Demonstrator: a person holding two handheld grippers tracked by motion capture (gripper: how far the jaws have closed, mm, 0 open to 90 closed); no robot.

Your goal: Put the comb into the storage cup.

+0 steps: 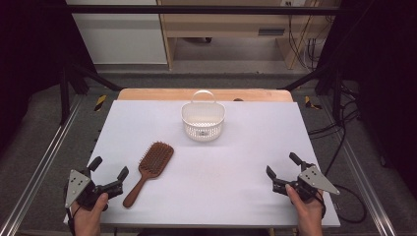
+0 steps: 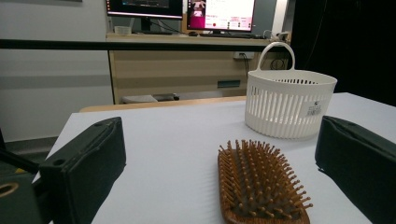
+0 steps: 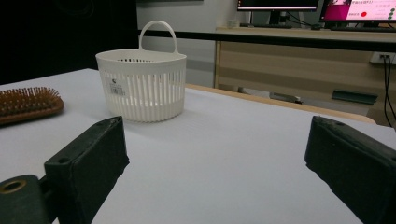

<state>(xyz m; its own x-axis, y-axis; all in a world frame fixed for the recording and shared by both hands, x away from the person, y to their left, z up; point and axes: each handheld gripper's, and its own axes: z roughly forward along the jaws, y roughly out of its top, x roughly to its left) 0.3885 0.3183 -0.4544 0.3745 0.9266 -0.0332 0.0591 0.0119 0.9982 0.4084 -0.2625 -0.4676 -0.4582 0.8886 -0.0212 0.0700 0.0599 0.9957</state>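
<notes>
The left gripper (image 1: 108, 170) rests at the table's (image 1: 246, 162) seven o'clock corner, jaws spread wide and holding nothing. Just beside it, toward three o'clock, lies the brush (image 1: 150, 171), handle pointing to six, head to twelve, bristles up. In the left gripper view the brush (image 2: 261, 184) sits ahead between the two black jaws but touches neither.

Judging by this, the work is at its opening step: nothing is grasped, and the brush looks meant for the basket (image 1: 203, 120). The next move probably calls for the left gripper to come over the slim handle, close across it, lift, and carry it toward twelve o'clock.

The brush is brown wood, an oval paddle head packed with blunt wooden pins and a narrow rounded handle; it is rigid, though the smooth handle may slip. The basket stands at the table's twelve o'clock, white plastic, round, slotted walls, a hoop handle at the far rim, a small label on its wall. The table top is matte pale sheet.

The right gripper (image 1: 286, 166) waits at five o'clock, jaws equally spread and empty, well apart from both things.
</notes>
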